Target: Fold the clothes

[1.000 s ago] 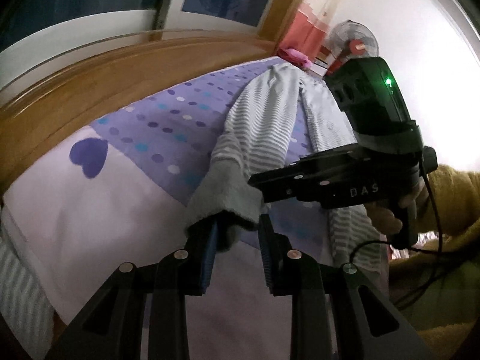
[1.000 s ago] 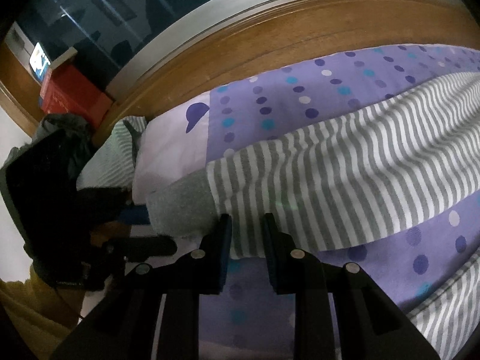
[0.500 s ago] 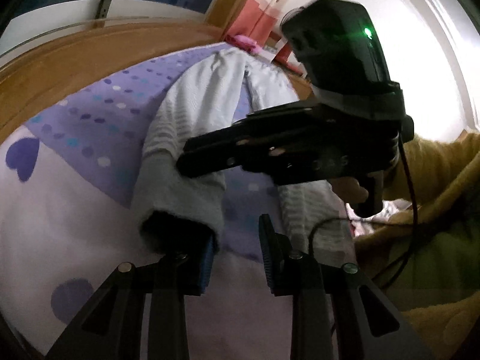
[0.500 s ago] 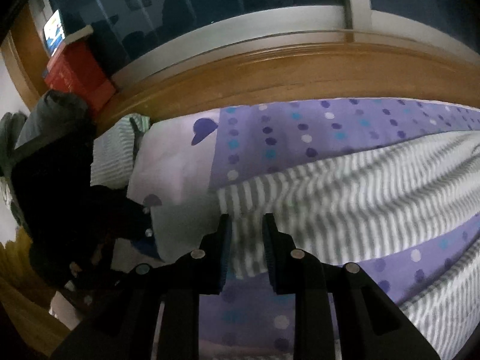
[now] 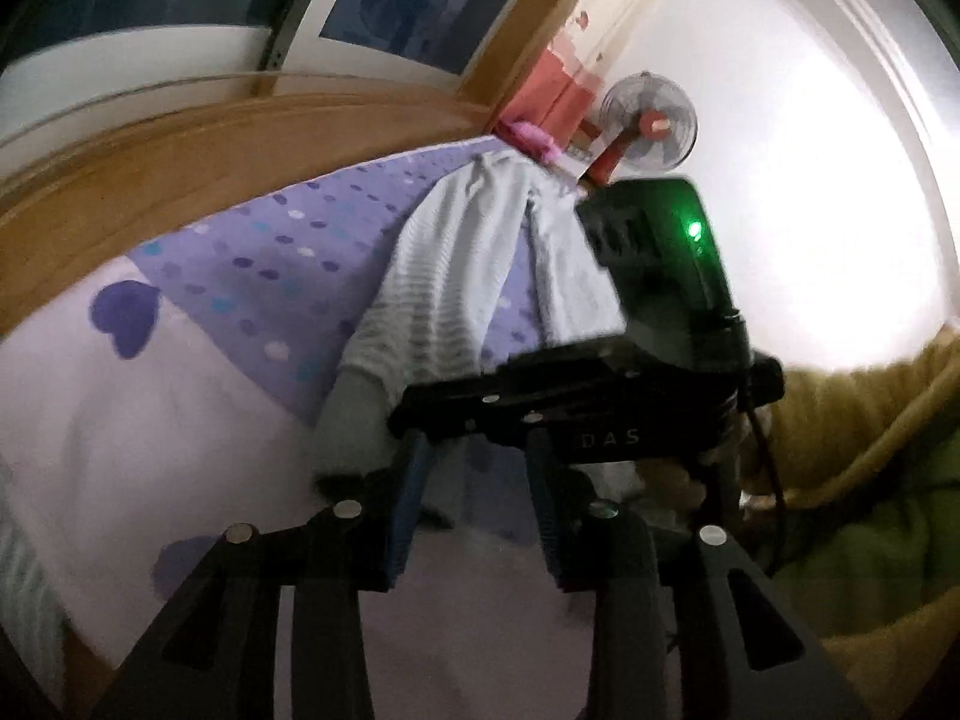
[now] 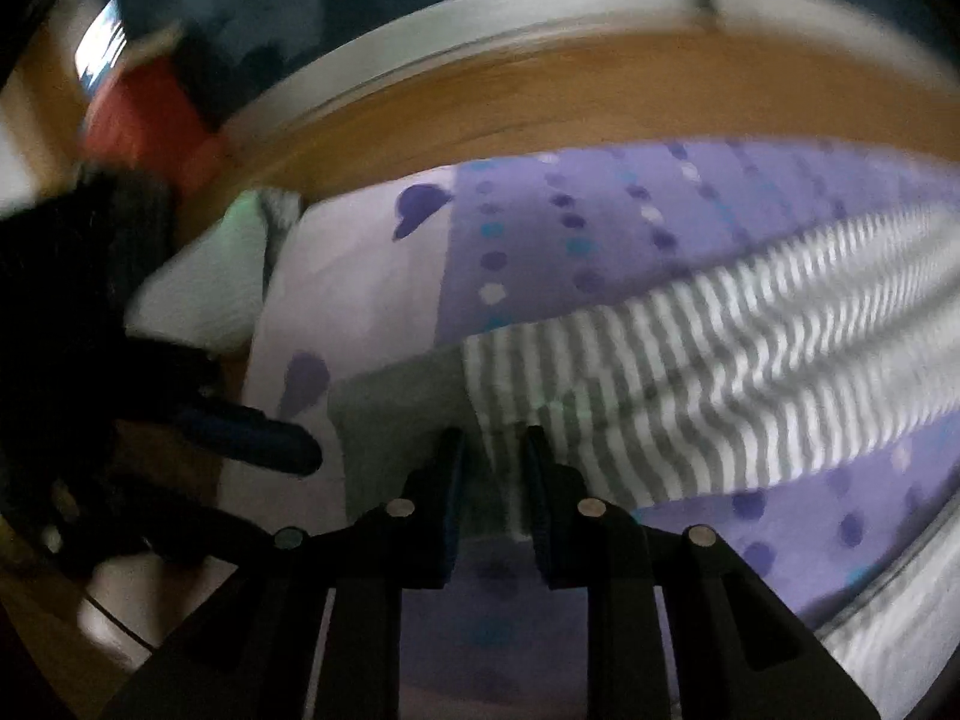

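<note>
The left hand-held gripper (image 5: 474, 480) fills the lower middle of its own view; we see its jaws opening, with the grey cuff (image 5: 354, 420) of the striped trousers (image 5: 444, 288) lying against the outer face of the left finger and only bedsheet between the pads, so it grasps nothing. The right hand-held gripper (image 6: 493, 480) sits at the lower middle of its view, jaws closing, and the hem of the trousers (image 6: 720, 372) next to the grey cuff (image 6: 390, 414) lies between the fingers; blur keeps us from telling whether the pads press the cloth yet.

We find no container in either view. The trousers lie flat on the bed (image 5: 150, 420), one leg running from the frame's centre toward the upper right in the left view, the other leg beside it and partly hidden behind the right device (image 5: 630, 396), which a hand (image 5: 678, 480) in a yellow sleeve (image 5: 840, 408) holds.

The wooden bed frame (image 5: 180, 180) curves along the upper left, with a window (image 5: 390, 0) above it. A fan (image 5: 651, 120) stands at the far end, upper right. The sheet is bare at the left and lower left of the left view. In the right view a folded striped garment (image 6: 228, 276) lies at the bed's left edge.
</note>
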{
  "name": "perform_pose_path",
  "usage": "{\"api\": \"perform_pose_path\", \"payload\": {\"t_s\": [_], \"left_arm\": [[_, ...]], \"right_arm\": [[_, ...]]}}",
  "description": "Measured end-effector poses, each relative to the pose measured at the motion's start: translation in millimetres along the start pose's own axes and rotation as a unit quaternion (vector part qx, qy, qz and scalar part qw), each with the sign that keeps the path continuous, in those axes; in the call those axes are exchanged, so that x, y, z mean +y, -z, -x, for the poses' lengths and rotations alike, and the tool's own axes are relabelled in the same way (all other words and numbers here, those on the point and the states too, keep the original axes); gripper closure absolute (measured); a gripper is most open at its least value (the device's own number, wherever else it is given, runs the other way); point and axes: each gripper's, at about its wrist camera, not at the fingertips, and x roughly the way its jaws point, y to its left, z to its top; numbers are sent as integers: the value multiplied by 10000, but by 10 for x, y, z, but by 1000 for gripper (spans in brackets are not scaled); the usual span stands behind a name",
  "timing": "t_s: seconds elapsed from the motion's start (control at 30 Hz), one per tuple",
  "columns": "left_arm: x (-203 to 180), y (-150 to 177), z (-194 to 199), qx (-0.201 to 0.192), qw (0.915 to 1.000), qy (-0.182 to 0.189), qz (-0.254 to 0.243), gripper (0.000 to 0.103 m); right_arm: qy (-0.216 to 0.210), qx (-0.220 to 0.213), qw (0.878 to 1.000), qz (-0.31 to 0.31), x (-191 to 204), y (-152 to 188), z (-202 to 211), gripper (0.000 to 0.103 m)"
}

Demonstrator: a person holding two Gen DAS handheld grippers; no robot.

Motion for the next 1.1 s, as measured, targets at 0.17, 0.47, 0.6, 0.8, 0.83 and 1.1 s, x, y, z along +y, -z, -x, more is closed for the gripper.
{"api": "perform_pose_path", "payload": {"t_s": [0.17, 0.47, 0.6, 0.8, 0.83, 1.1], "left_arm": [[216, -44, -158, -62, 9987, -110, 500, 70], [195, 86, -315, 333, 9956, -684, 543, 71], [136, 88, -322, 332, 9943, -846, 553, 71], [90, 98, -334, 461, 9922, -1074, 444, 71], [98, 103, -322, 513, 9918, -1102, 401, 71], [121, 196, -277, 376, 9882, -1326, 663, 71]], "right_arm": [[-356, -168, 9972, -643, -180, 34, 124, 88], [1267, -292, 9914, 164, -388, 2, 266, 88], [1477, -197, 9883, 328, -385, 188, 332, 92], [1386, -256, 9883, 574, -325, 221, 502, 92], [1408, -432, 9870, 650, -308, 181, 549, 92], [2069, -279, 9766, 516, -729, -197, 317, 89]]}}
